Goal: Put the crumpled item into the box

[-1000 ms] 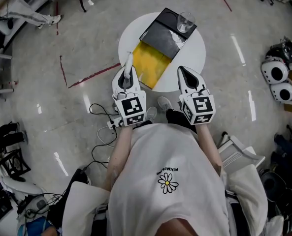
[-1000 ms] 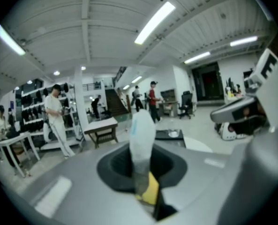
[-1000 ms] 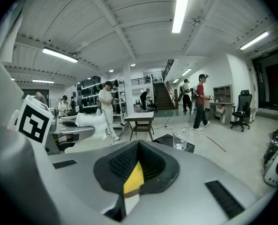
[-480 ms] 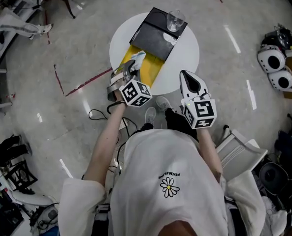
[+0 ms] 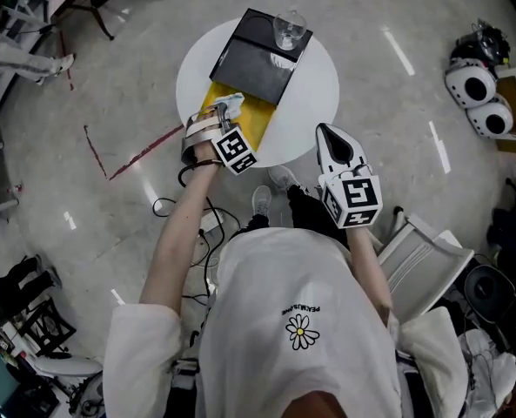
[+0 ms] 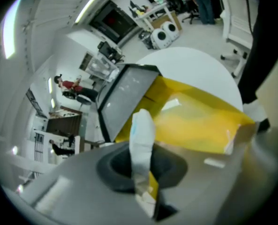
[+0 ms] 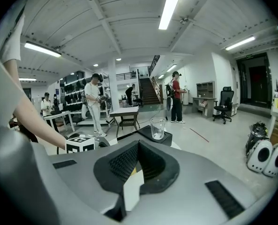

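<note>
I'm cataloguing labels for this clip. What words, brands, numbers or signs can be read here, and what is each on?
No text reads clearly.
Print on the white shirt, above a daisy: one short line, upside down, too small to read.
Green sign over a doorway: too blurred to read.
Cubes on the left gripper and right gripper: square marker patterns, no letters.
Box, glass: no print seen.

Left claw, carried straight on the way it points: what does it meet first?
Most likely the yellow inside of the box. The left claw, shut on the crumpled item, points into it. The black lid stands just off to one side, though depth is hard to judge.
</note>
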`<control>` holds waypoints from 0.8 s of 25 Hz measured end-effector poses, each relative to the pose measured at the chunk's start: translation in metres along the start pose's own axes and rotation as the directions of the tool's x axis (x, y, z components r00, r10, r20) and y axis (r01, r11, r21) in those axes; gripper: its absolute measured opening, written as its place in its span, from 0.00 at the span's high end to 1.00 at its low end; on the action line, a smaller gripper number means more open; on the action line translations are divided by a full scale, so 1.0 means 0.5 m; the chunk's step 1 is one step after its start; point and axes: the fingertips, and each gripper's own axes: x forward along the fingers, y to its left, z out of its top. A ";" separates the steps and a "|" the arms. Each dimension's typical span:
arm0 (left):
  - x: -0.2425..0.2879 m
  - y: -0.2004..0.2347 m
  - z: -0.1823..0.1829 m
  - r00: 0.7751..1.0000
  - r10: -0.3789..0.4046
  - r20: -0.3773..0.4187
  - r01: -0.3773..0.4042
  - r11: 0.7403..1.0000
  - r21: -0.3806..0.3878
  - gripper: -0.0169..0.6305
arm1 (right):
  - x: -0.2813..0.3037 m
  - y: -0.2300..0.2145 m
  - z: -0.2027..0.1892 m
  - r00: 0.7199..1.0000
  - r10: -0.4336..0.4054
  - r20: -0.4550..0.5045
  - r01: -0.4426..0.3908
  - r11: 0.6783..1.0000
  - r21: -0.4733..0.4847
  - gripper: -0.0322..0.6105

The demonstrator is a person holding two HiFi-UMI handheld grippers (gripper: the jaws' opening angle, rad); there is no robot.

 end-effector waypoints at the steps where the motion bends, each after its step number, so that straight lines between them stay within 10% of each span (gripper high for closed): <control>1: 0.008 -0.004 0.000 1.000 -0.008 -0.013 0.008 1.000 0.015 0.91 | -0.002 -0.004 -0.002 1.000 -0.005 -0.003 0.005 1.000 0.002 0.95; 20: 0.026 -0.087 0.017 0.968 -0.250 -0.026 0.250 0.968 0.000 0.72 | -0.011 -0.011 -0.025 1.000 -0.002 -0.029 0.003 1.000 0.030 0.95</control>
